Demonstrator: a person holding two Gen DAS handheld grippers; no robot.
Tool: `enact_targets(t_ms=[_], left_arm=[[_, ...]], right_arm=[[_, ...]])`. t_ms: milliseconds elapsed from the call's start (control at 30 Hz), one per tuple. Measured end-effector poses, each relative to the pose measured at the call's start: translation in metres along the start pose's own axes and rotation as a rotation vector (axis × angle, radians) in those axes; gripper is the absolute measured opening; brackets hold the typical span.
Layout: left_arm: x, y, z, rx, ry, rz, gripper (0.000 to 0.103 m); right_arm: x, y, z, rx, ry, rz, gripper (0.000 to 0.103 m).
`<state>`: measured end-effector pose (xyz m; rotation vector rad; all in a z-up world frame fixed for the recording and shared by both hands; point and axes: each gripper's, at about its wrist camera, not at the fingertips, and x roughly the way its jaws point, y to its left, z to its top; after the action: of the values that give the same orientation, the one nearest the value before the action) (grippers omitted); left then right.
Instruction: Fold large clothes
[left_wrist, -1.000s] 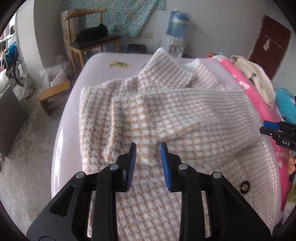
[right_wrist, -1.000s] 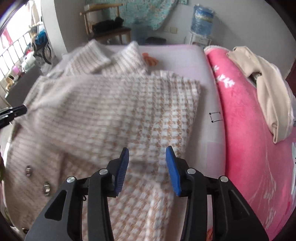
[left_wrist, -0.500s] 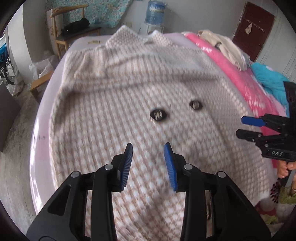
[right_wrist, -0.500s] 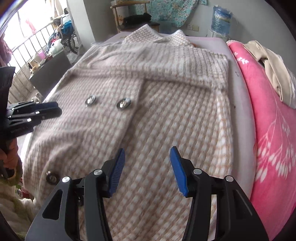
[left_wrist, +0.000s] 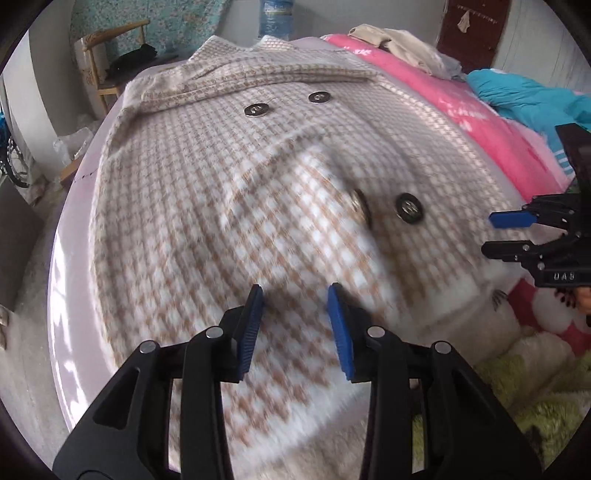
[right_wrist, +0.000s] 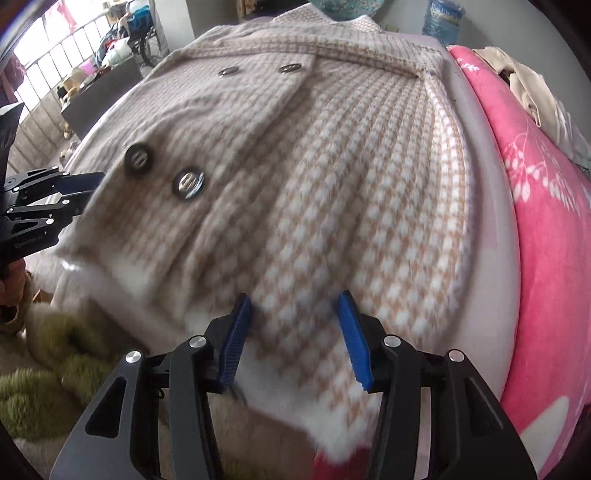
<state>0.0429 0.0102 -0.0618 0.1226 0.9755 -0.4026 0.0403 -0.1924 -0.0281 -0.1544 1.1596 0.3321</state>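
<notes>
Coat (left_wrist: 207, 192) hem overhanging bed (left_wrist: 70, 295) edge

Coat (left_wrist: 207, 192): small tan-and-white houndstooth check, with a fluffy white hem.
Coat buttons (left_wrist: 409, 208): dark metallic, silver glints.
Bed sheet (left_wrist: 70, 295): pale lilac-pink, plain.
Blanket (right_wrist: 546, 229): hot pink with white leaf sprigs.
Garment on the blanket (right_wrist: 532, 88): cream-beige.
Bedding at the far right (left_wrist: 524, 96): turquoise.
Left claw (left_wrist: 294, 326): black frame, blue ribbed pads.
Right claw (right_wrist: 295, 334): black frame, blue pads.
Fuzzy throw (right_wrist: 55, 350): olive green.
Water bottle (right_wrist: 445, 20): translucent blue.
Wall hanging (left_wrist: 147, 22): teal floral print.
</notes>
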Motion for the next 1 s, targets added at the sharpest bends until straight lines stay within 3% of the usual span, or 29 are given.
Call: enact_targets(t_ms=[167,267,367,467,533,667,800,1000], left_arm=[[-0.022,0.005,0.002,-0.032,-0.100,-0.076,0.034],[-0.019,0.008,0.010,-0.045,-0.110,-0.053,0.034],[-0.004,0.012,0.016,-0.050,-0.060,0.028,0.031],[0.008,0.020,0.013,-0.058,-0.004,0.080,0.022],[0.006,0.027,0.010,-0.071,-0.007,0.073,0.020],[0.004,0.034,0.003,-0.060,0.008,0.105,0.020],[0.001,0.044,-0.001,-0.067,0.010,0.071,0.020],[0.000,0.044,-0.004,-0.052,0.007,0.067,0.020]], right_arm=[[-0.028,0.003,0.045,-0.019,-0.134,0.037,0.040],[-0.021,0.013,0.091,-0.038,-0.200,0.107,0.032],[0.008,0.027,0.137,-0.035,-0.171,0.214,0.018],[0.048,0.042,0.163,-0.052,-0.086,0.244,0.011],[0.067,0.049,0.161,-0.057,-0.020,0.245,0.009],[0.052,0.053,0.136,-0.102,0.025,0.220,0.009],[0.044,0.055,0.116,-0.163,0.078,0.179,0.008],[0.041,0.064,0.136,-0.148,0.030,0.197,0.008]])
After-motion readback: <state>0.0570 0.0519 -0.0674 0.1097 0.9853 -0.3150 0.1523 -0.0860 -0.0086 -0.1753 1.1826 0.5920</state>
